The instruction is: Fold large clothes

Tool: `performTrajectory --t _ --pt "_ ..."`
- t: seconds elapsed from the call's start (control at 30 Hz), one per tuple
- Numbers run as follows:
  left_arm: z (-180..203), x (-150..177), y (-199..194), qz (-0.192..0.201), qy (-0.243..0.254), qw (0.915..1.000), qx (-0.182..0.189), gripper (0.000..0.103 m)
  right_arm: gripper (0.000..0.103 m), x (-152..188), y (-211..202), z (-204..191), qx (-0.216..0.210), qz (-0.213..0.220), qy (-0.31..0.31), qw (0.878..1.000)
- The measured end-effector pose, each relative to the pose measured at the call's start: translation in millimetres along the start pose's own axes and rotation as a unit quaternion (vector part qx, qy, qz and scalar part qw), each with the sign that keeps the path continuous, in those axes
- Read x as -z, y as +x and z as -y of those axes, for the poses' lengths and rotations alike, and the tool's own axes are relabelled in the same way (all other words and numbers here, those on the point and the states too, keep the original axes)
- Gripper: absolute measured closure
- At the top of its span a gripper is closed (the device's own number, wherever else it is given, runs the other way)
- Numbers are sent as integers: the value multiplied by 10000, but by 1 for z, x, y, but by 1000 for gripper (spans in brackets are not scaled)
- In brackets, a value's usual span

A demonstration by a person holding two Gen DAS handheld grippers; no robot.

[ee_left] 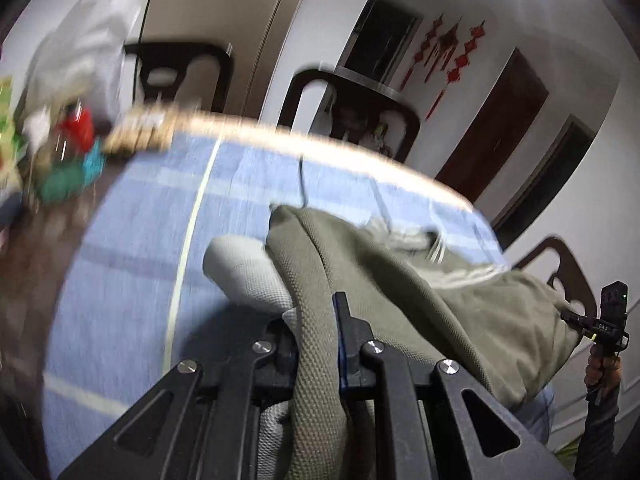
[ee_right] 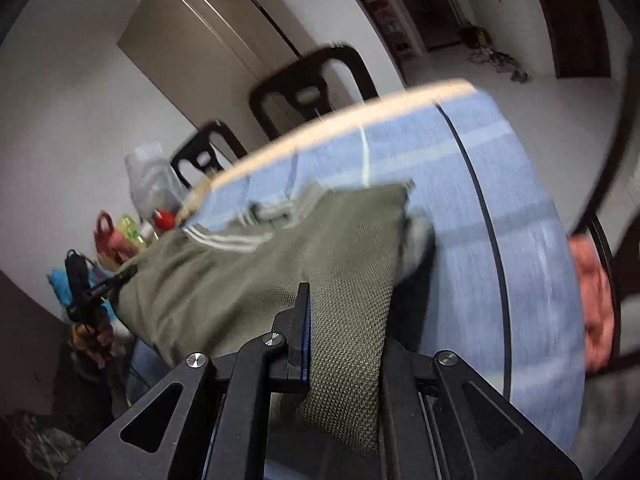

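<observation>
Two grippers clamp olive garment [ee_left: 400,276]: left gripper [ee_left: 316,344] closed on one corner, right gripper [ee_right: 344,332] closed on other; garment lifted above blue striped tablecloth [ee_left: 140,240]; blurred clutter [ee_left: 68,148] far left, contents unclear.

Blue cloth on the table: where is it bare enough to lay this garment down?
Bare blue cloth lies between the olive garment and the clutter at the table's end; the right wrist view shows more beside the pink item. Both grippers, left and right, grip the garment.
</observation>
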State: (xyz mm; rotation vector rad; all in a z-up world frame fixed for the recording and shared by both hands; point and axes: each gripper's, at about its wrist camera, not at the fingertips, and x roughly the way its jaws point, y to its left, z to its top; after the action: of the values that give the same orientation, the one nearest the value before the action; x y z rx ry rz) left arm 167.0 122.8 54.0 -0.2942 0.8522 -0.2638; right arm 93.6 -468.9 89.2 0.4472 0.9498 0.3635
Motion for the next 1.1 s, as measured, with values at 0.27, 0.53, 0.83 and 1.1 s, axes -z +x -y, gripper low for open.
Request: performTrajectory --t 0.27,0.53,0.83,1.1 --pt "-48 56 22 -508 -551 9971 -84 80 66 48 9 53 476 -68 578 9972" --pt "-24 -10 -4 219 -55 9995 -198 42 51 -12 6 0 585 370 -361 9969" --pt "-18 -60 132 -893 -184 9954 -292 42 50 -81 109 30 1016 -272 -111 9944" --pt "-31 -66 147 -992 -349 9934 -461 42 50 -94 123 46 1150 -516 3 9920"
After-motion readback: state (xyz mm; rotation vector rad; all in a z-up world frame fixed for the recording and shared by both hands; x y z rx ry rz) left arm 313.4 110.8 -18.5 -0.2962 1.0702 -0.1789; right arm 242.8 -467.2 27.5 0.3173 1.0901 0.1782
